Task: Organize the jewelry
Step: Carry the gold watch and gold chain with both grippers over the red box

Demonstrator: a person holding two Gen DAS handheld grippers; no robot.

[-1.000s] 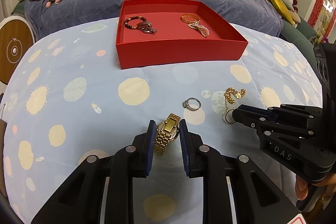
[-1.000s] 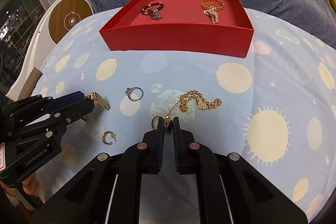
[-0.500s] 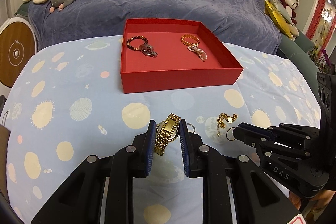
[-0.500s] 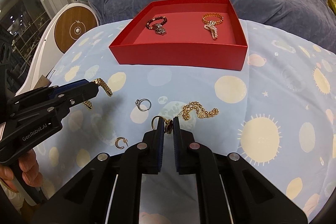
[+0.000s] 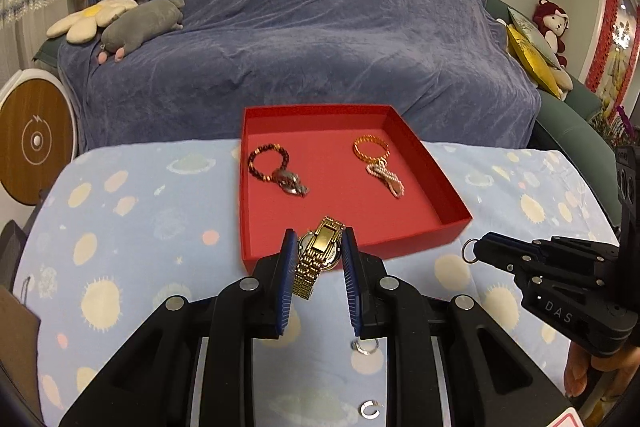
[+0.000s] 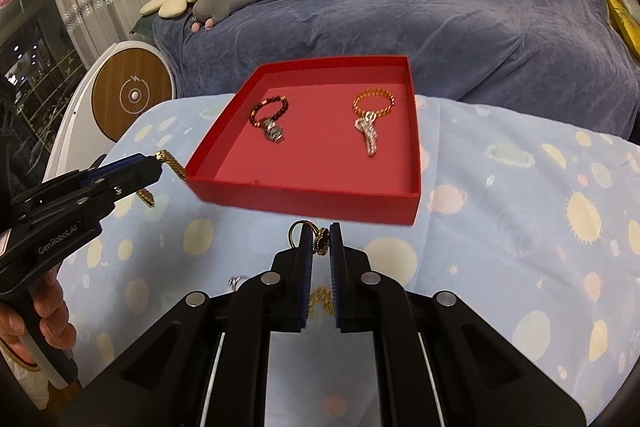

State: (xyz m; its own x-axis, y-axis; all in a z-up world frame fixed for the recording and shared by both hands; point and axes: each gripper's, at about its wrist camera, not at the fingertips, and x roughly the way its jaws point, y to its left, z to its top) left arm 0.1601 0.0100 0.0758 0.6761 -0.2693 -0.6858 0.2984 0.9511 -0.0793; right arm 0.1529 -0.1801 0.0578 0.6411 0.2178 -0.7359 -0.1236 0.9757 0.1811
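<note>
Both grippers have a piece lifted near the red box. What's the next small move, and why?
Probably carry the left gripper forward over the red box and lower the gold watch onto bare floor nearest you; the beaded bracelet and gold bracelet fill the back.

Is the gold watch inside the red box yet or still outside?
Outside: the gold watch hangs clamped in the left tool, before the red box.

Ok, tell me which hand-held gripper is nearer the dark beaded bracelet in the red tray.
Left. The left hand-held gripper, holding the gold watch, sits at the tray's near-left edge, below the dark beaded bracelet. The right hand-held gripper hangs farther right.
</note>
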